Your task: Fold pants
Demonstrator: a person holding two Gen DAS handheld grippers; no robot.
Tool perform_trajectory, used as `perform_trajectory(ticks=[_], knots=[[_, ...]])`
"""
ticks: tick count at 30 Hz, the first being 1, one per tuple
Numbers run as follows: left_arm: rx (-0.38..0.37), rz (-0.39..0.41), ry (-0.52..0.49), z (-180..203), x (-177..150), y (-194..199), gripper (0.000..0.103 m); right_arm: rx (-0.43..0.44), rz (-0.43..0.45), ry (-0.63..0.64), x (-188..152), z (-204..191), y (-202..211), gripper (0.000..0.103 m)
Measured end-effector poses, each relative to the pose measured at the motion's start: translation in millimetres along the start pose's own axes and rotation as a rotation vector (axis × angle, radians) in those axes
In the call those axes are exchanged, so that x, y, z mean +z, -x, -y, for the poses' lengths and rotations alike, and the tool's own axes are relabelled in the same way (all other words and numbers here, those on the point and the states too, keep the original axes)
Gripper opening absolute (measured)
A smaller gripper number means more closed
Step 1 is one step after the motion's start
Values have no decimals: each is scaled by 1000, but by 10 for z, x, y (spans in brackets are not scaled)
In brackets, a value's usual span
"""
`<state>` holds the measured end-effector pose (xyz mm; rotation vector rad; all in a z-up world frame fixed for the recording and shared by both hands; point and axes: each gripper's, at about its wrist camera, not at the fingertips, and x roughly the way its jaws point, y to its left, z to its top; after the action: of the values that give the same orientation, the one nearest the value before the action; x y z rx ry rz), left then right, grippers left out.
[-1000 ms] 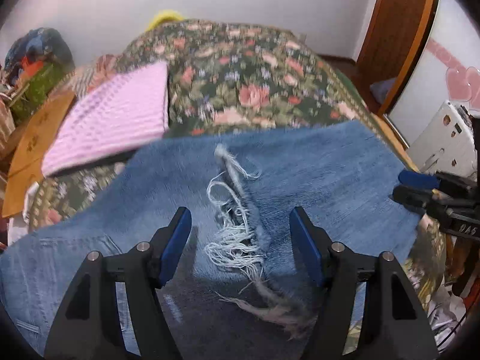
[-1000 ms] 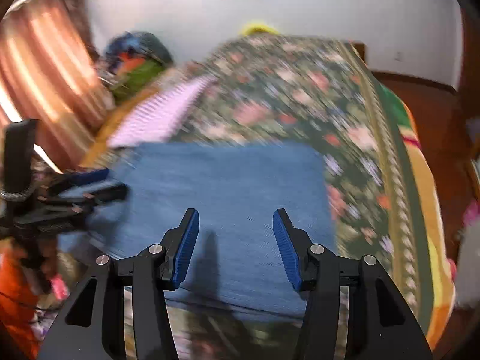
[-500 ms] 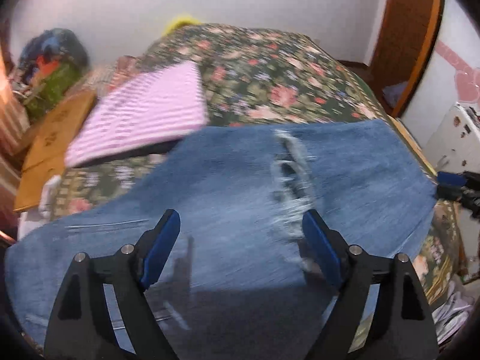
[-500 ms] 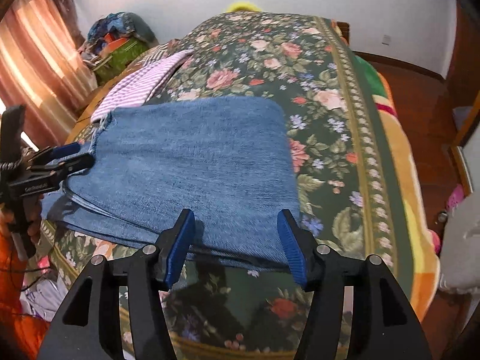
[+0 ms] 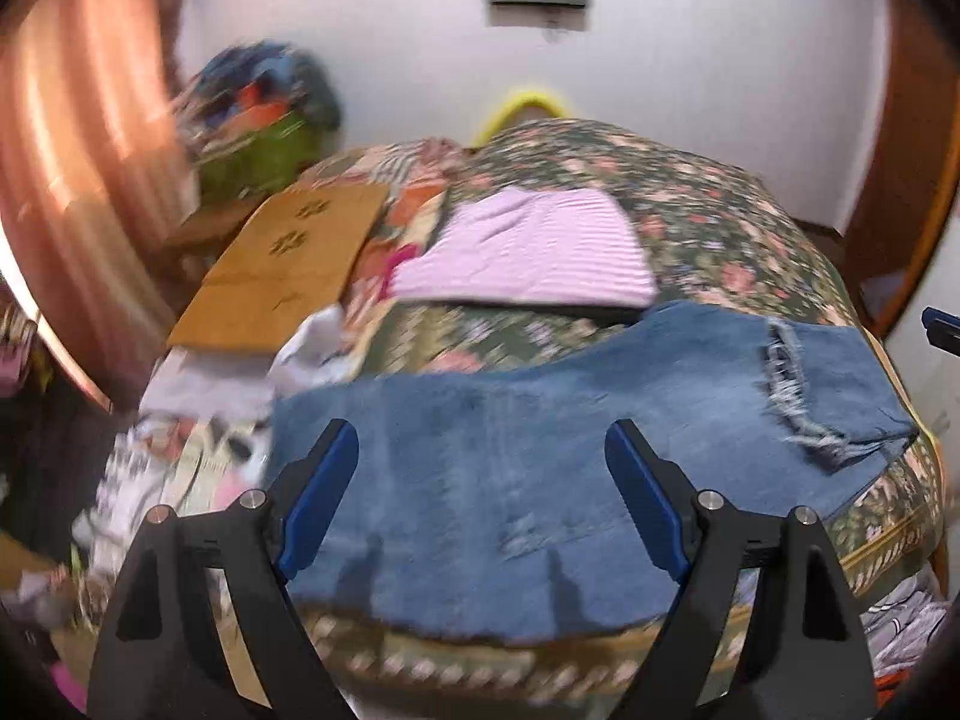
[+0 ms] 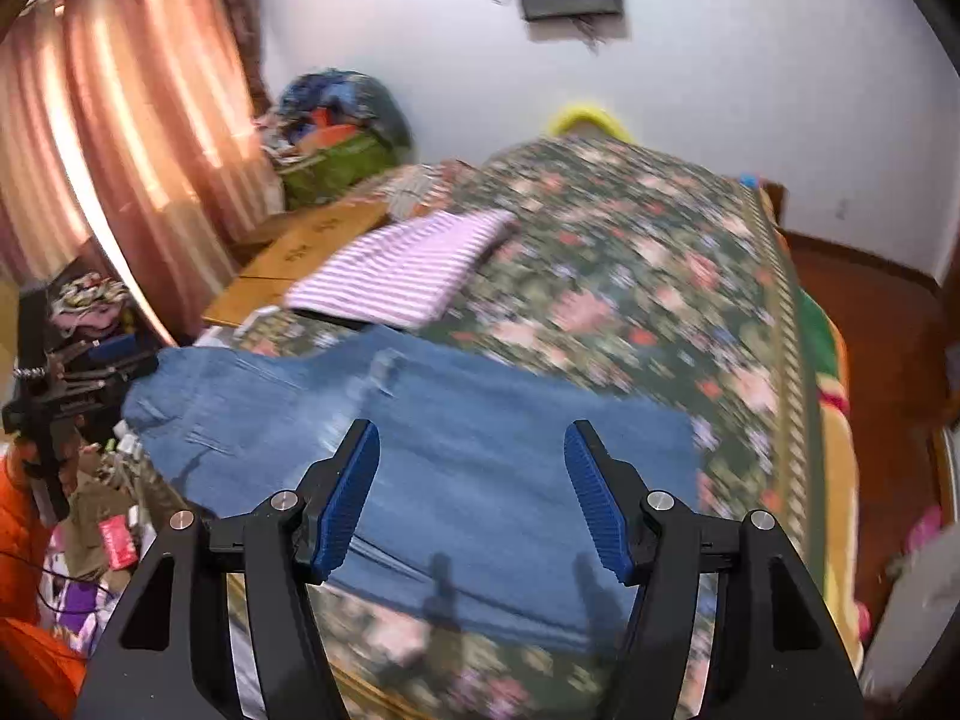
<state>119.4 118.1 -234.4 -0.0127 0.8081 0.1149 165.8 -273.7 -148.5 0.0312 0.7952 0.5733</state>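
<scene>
The right gripper point(image 6: 471, 489) is seen above the near edge of the bed, its jaws opening, with nothing pressed between the blue ribbed pads point(image 6: 348, 498). Folded blue jeans point(image 6: 456, 450) are laid flat on the floral bedspread point(image 6: 630, 276), their near edge close to the bed's edge; shadows of the fingers are cast on the denim. A pink-and-white striped garment point(image 6: 408, 267) is placed just beyond the jeans, toward the left. The left gripper point(image 6: 66, 384) is seen at the far left, beside the left end of the jeans; contact cannot be judged. Pink curtains point(image 6: 120, 138) are hung at upper left. The frame is motion-blurred.
</scene>
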Motion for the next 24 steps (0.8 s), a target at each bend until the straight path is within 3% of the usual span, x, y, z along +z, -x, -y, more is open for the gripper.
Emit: perform_trajectory(ticks=[4,10,12,14,18,24], knots=[[-14,-44,109,-362,-297,-53,85,61,-7,53,84,-298,-212,61],[-1,-173,185,-774,-755,-564,85,128,-74,86,43,-616,-556,61],[-57,-210,246,-912,-877,-735,88,137,-90,90,21,-679,-619,61],[-59,-184,246,-934,-939,-759,93,140,-98,91,0,-704,-649,61],[-30,-178,231,-861,-924,-679,92,128,-107,83,-12,-688,-663,61],[-126,-171,403,-942,-1002,-459,92,112,-99,78,-19,-648,-608,61]])
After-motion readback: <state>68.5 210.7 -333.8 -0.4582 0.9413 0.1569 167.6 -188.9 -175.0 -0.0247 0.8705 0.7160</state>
